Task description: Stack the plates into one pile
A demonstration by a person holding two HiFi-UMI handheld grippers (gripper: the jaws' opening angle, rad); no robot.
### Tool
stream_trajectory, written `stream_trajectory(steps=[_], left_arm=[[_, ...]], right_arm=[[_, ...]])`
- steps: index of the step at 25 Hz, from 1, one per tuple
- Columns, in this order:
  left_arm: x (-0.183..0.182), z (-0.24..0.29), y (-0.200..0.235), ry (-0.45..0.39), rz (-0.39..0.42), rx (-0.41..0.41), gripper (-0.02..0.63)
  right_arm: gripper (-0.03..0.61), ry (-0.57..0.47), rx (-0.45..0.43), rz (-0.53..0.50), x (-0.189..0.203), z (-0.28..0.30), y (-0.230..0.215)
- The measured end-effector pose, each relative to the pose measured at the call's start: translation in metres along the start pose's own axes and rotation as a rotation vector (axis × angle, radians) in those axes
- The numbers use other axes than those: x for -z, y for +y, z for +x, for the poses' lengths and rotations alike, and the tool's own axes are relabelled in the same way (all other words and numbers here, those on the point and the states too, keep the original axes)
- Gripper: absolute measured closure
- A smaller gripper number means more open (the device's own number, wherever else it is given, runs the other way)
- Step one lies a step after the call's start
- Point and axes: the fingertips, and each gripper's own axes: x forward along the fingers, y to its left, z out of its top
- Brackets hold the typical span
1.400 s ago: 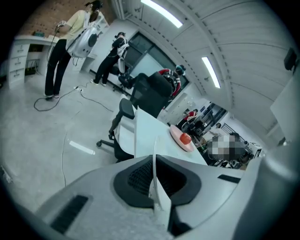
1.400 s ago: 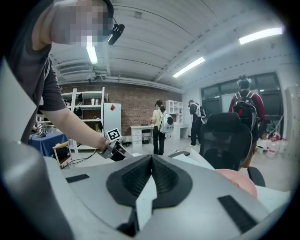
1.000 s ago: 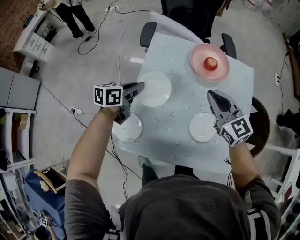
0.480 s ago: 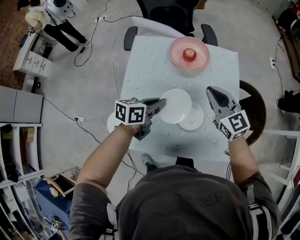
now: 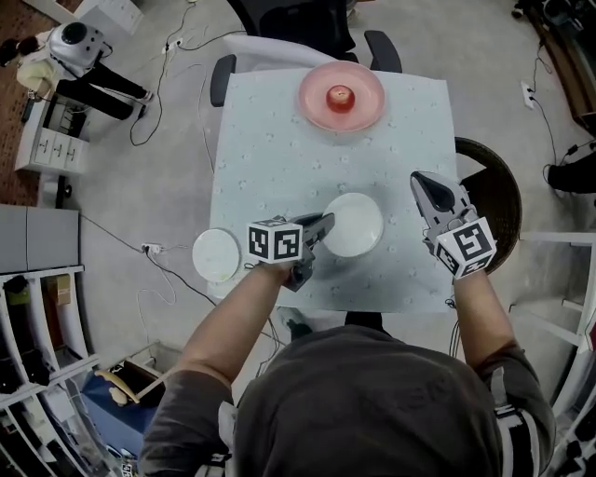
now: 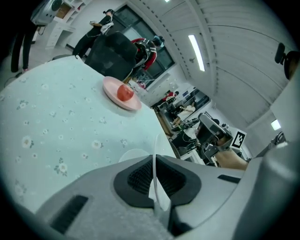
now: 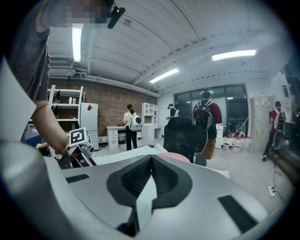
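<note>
My left gripper (image 5: 325, 223) is shut on the left rim of a white plate (image 5: 354, 224), held over the front right part of the table (image 5: 270, 140). In the left gripper view the thin rim (image 6: 155, 176) runs between the pads of that gripper (image 6: 154, 158), and a second white plate (image 6: 132, 154) lies on the cloth below. From the head view that lower plate is hidden. A third, small white plate (image 5: 216, 254) sits at the table's front left corner. My right gripper (image 5: 421, 181) is shut and empty, just right of the held plate; its jaws (image 7: 152, 157) meet.
A pink plate (image 5: 341, 96) bearing a red fruit (image 5: 341, 94) stands at the table's far edge. A black chair (image 5: 298, 23) is behind the table and a dark round seat (image 5: 484, 186) at its right. Cables trail on the floor at left. People stand farther back.
My left gripper has carried the white plate from the table's left middle rightwards and nearer to me, until it covers the plate at the front right. The right gripper stays shut.
</note>
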Motion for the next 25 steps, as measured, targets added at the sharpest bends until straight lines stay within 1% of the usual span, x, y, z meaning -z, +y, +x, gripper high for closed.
stream_trajectory(steps=[4,9,12,16,19,21,25], left_arm=[[0.011,0.020,0.008,0.021,0.003,-0.029,0.598],[0.019,0.029,0.027,0.031,0.011,-0.112,0.597],[0.023,0.033,0.036,0.058,0.065,-0.199,0.578],[0.028,0.039,0.043,0.098,0.209,-0.328,0.532],[0.031,0.041,0.049,0.127,0.305,-0.421,0.513],[0.032,0.041,0.050,0.118,0.323,-0.442,0.477],[0.023,0.030,0.042,0.034,0.307,-0.426,0.465]], right_arm=[[0.586,0.011,0.014,0.011,0.014,-0.007,-0.013],[0.586,0.021,0.041,0.017,0.032,-0.019,-0.033],[0.586,0.029,0.071,0.024,0.044,-0.026,-0.050],[0.586,0.035,0.102,0.031,0.055,-0.034,-0.065],[0.586,0.032,0.113,0.036,0.058,-0.039,-0.070],[0.586,0.029,0.113,0.037,0.058,-0.042,-0.071],[0.586,0.013,0.091,0.037,0.049,-0.040,-0.063]])
